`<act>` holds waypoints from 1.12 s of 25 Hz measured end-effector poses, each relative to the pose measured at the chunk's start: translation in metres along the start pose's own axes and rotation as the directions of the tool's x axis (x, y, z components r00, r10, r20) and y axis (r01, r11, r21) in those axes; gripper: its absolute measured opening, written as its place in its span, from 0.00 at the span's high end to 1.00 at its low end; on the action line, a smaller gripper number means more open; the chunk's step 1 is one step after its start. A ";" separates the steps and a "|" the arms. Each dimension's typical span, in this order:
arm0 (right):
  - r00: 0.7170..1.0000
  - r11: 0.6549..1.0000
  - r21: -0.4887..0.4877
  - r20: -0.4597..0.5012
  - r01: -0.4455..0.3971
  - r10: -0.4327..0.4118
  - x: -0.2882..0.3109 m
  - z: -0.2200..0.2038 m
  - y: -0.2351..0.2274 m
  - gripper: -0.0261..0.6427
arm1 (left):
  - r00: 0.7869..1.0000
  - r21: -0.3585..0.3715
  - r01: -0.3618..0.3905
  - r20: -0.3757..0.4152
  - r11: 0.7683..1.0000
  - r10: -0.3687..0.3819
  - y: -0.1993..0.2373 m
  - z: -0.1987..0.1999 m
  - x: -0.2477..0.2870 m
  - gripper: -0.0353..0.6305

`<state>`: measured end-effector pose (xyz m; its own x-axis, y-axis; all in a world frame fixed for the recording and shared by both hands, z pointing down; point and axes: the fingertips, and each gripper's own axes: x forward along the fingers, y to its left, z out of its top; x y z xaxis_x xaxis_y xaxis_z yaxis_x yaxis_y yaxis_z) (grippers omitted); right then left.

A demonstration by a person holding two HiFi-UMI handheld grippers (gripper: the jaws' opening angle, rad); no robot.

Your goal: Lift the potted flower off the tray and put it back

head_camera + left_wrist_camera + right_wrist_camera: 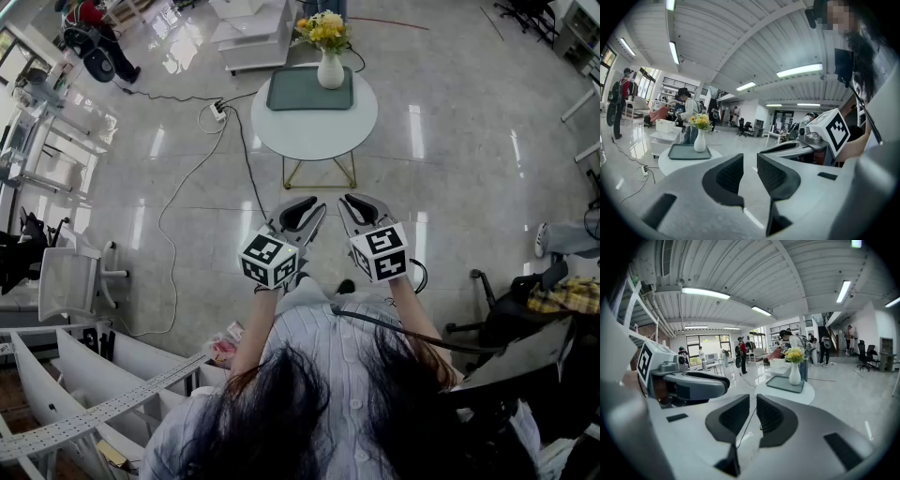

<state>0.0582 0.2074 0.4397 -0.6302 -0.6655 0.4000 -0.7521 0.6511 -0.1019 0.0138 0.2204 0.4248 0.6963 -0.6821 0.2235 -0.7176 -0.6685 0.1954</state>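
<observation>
The potted flower is a white vase (pixel 330 70) with yellow blooms. It stands upright on the right end of a dark green tray (pixel 298 91), which lies on a round white table (pixel 314 127) some way ahead of me. Both grippers hover well short of the table, side by side over the floor. My left gripper (pixel 302 212) and right gripper (pixel 360 210) are shut with nothing between their pads. The left gripper view shows the vase (pixel 700 141) and tray (pixel 684 152) at far left. In the right gripper view the vase (pixel 795 374) sits right of centre.
A power strip (pixel 217 111) and black cables trail over the glossy floor left of the table. A white cart (pixel 253 37) stands behind the table. Shelving (pixel 37 150) and a chair (pixel 70 281) line the left, and a chair (pixel 525 309) sits right. People (pixel 740 355) stand far off.
</observation>
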 end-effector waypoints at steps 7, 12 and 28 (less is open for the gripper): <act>1.000 1.000 -0.011 0.016 -0.006 0.006 -0.005 -0.002 -0.004 0.86 | 1.000 -0.003 -0.005 -0.002 1.000 0.005 -0.004 -0.004 0.004 0.81; 1.000 1.000 -0.004 0.022 -0.013 0.013 -0.009 -0.006 -0.005 0.86 | 1.000 -0.003 -0.001 -0.006 1.000 0.001 -0.009 -0.007 0.008 0.81; 0.998 0.998 0.010 0.003 -0.068 0.068 0.000 -0.009 -0.014 0.86 | 0.998 0.014 -0.024 -0.050 1.000 0.025 -0.009 -0.007 0.013 0.81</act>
<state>0.0707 0.2019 0.4493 -0.6805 -0.6206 0.3897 -0.7093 0.6914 -0.1376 0.0295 0.2195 0.4330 0.6766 -0.6827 0.2760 -0.7338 -0.6560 0.1764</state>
